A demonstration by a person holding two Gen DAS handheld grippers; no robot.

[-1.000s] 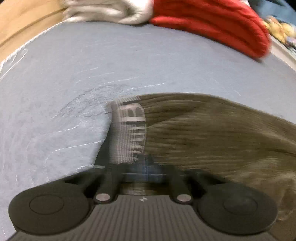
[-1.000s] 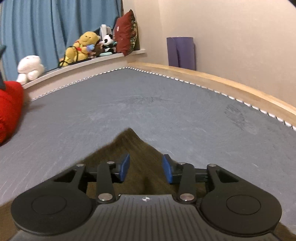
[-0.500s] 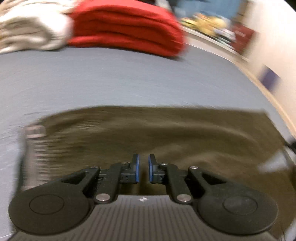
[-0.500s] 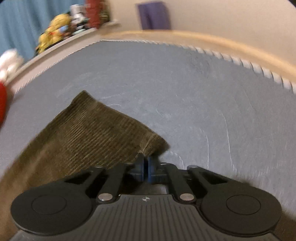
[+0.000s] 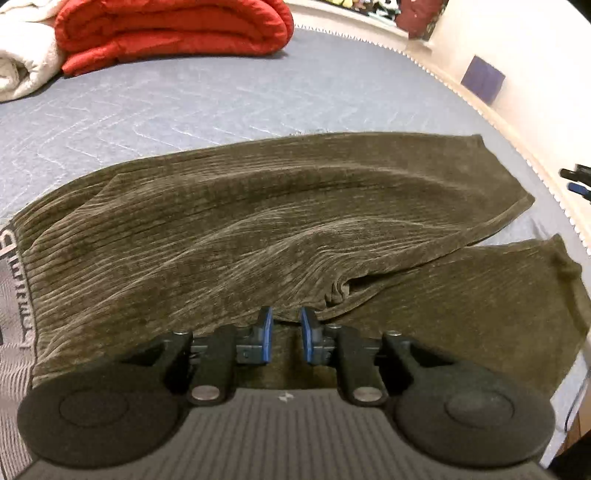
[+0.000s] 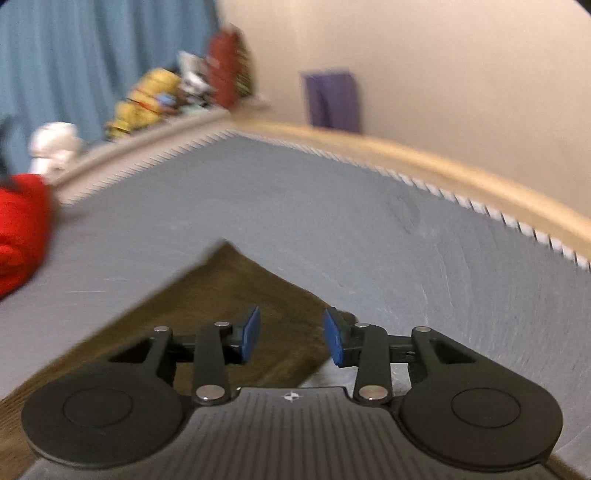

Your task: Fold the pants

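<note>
Olive-brown corduroy pants (image 5: 258, 221) lie on the grey bed, one leg folded over the other, with the grey lettered waistband (image 5: 14, 280) at the left. The lower leg's cuff (image 5: 535, 295) sticks out at the right. My left gripper (image 5: 286, 334) is open and empty, just above the near edge of the pants at the crotch. My right gripper (image 6: 291, 334) is open and empty over the leg cuff end (image 6: 236, 295); it also shows at the right edge of the left wrist view (image 5: 578, 181).
A folded red blanket (image 5: 173, 29) and a white one (image 5: 22, 62) lie at the far side of the grey mattress (image 6: 314, 206). Stuffed toys (image 6: 147, 99) line a shelf by the blue curtain. A wooden bed rim (image 6: 461, 166) runs along the wall.
Both grippers have opened: the right one let go of the cuff it was pinching and rose. The left view has steadied over the pants, with its jaws wider apart.
</note>
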